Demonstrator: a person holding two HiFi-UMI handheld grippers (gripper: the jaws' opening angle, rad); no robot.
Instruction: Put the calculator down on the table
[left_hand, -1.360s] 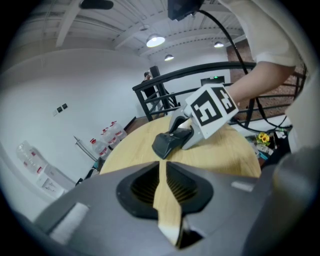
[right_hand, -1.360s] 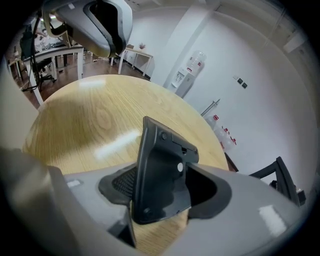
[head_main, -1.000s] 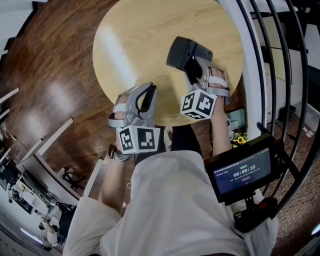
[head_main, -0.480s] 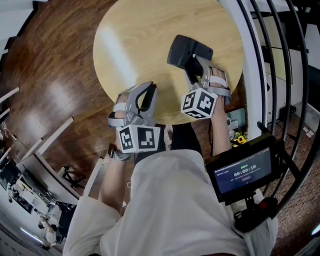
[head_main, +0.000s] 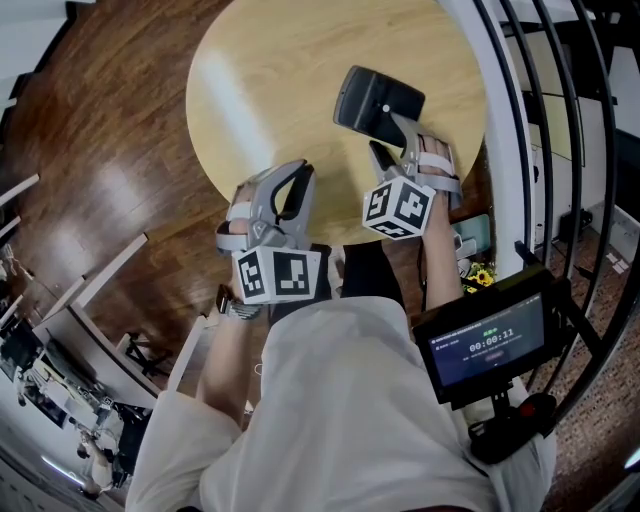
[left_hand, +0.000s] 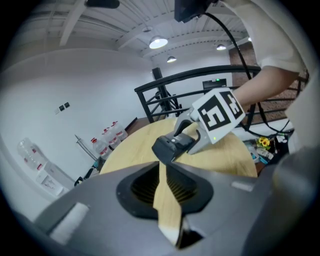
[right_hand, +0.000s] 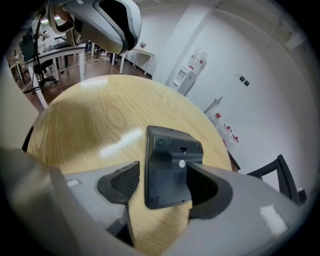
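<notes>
— Moved at all, that calculator (head_main: 378, 98), since a second ago?

— Slightly. It has edged farther in over the table (head_main: 270, 80), and its dark back, the side with the small white dot, faces up more squarely. The left gripper (head_main: 290, 186) has kept its place at the table's near edge.

— Who has hold of it?

— The right gripper (head_main: 390, 140). Its jaws stand about as far apart as the body is wide and close on the two long sides at the near end. The calculator is tilted, with its far end raised over the right half of the table. I cannot tell if the near end touches the wood.

— And the left claw?

— Only a narrow slit between the jaws, with bare tabletop showing through it and nothing held.

— Anything crowding the spot?

— A black railing (head_main: 515, 140) curves close along the table's right side. Yellow flowers (head_main: 481, 279) lie low by the table's near right edge, and a dark timer screen (head_main: 487, 345) sits nearer than that. Beyond the table's far side stand a water dispenser (right_hand: 189, 75) and some bottles (right_hand: 223, 131). A wooden floor (head_main: 110, 160) lies to the table's left.
</notes>
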